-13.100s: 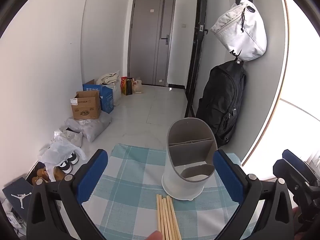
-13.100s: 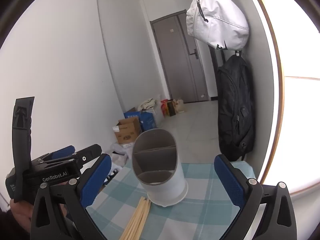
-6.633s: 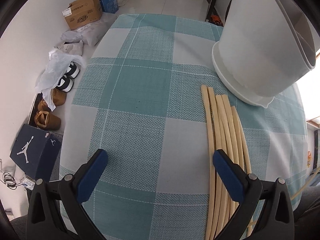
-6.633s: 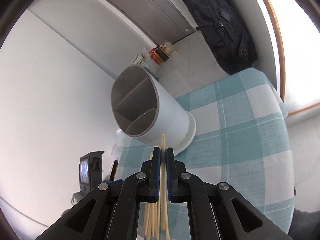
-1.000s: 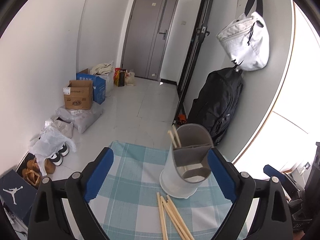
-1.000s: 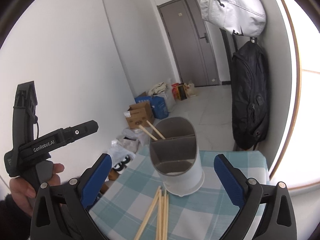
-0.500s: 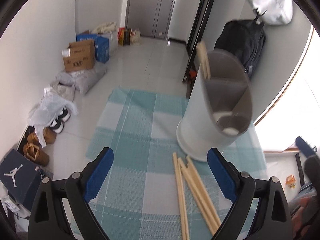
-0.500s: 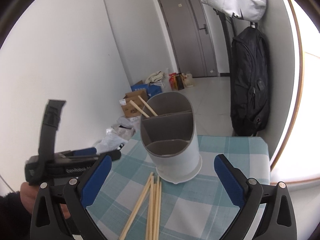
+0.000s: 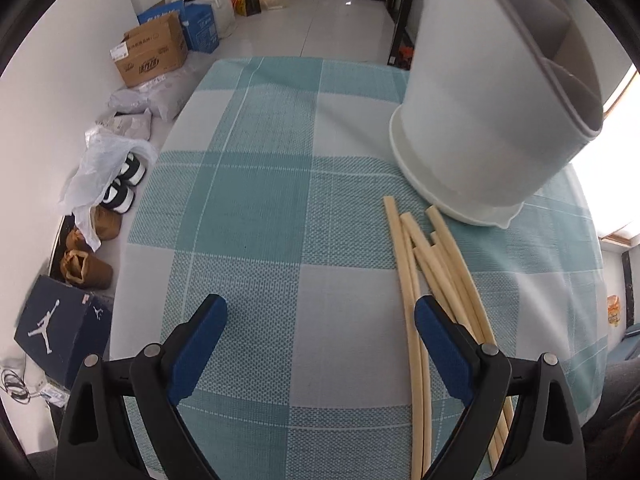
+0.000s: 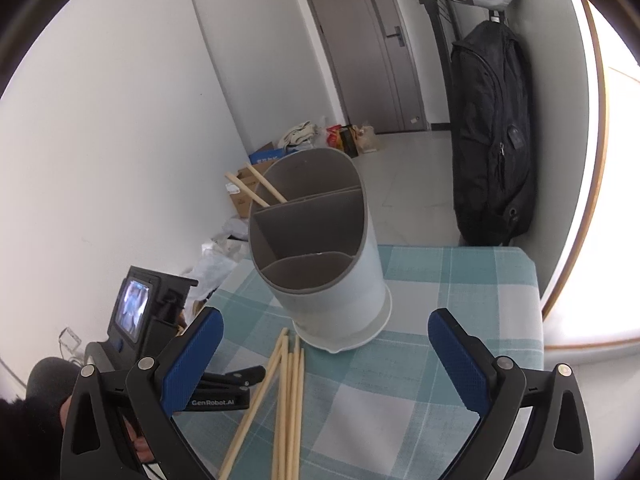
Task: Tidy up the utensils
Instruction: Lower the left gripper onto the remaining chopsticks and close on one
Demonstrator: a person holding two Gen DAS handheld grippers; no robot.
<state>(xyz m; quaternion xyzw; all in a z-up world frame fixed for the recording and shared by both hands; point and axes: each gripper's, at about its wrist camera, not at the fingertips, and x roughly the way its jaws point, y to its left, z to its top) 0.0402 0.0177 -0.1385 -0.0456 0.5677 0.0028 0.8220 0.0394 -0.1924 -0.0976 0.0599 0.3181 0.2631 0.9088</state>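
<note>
A white utensil holder (image 9: 484, 120) with grey compartments stands on the teal checked tablecloth (image 9: 256, 208). It also shows in the right wrist view (image 10: 324, 272), with two wooden chopsticks (image 10: 256, 188) leaning in its back compartment. Several loose chopsticks (image 9: 432, 276) lie on the cloth in front of the holder, also seen from the right wrist (image 10: 286, 396). My left gripper (image 9: 320, 344) is open and low over the cloth, its right finger over the chopsticks. My right gripper (image 10: 326, 356) is open and empty above the table.
The table's left edge drops to a floor with a cardboard box (image 9: 150, 54), shoes (image 9: 120, 184) and a dark shoe box (image 9: 60, 332). A black backpack (image 10: 492, 152) hangs on the wall at the right. A grey door (image 10: 368, 48) is behind.
My left gripper has tilted down and dropped close to the cloth beside the loose chopsticks. My right gripper has come slightly closer to the holder.
</note>
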